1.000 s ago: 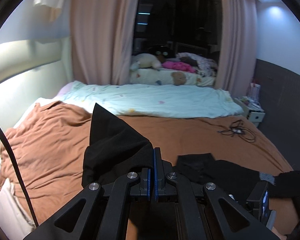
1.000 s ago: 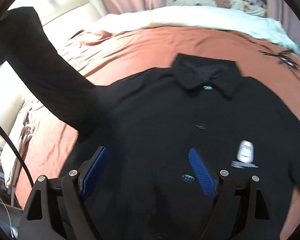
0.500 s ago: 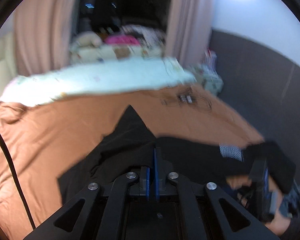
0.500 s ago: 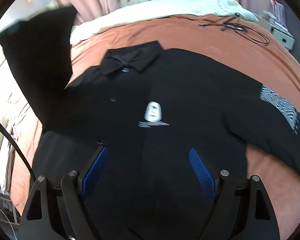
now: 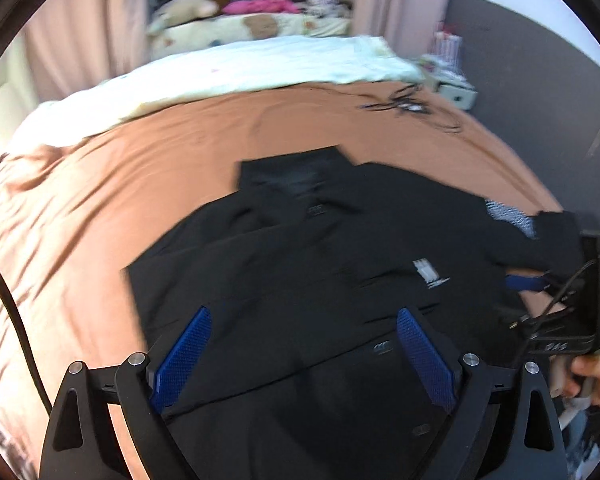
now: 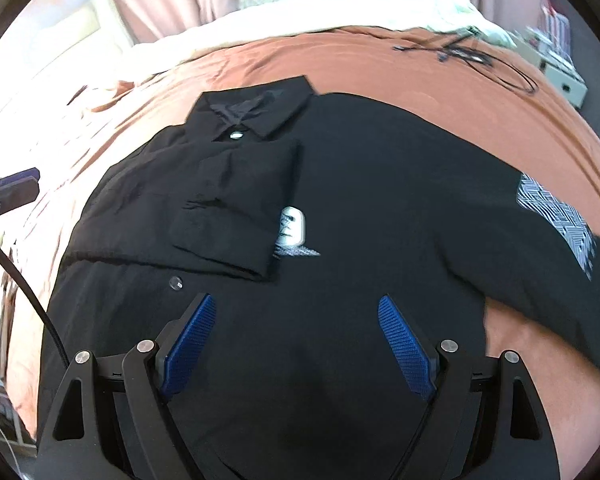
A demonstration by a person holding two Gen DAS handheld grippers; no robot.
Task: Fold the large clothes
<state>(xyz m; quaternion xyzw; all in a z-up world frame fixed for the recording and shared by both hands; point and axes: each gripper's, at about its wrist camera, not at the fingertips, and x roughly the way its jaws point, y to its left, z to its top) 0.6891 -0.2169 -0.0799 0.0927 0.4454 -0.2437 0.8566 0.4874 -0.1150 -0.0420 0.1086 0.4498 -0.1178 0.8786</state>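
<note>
A black button-up shirt lies face up on the brown bedsheet, collar toward the far side. Its left sleeve is folded across the chest, partly covering a white chest logo. The other sleeve, with a patterned patch, stretches out to the right. My left gripper is open and empty above the shirt's lower front. My right gripper is open and empty above the shirt's lower part; it also shows at the right edge of the left wrist view.
A pale quilt lies across the far side of the bed, with stuffed toys behind it. A tangle of black cable lies on the sheet at the far right. A small white bedside unit stands by the dark wall.
My left gripper carried the sleeve over the chest, opened and let it go; the sleeve now lies folded on the shirt. My right gripper stayed open over the shirt.
</note>
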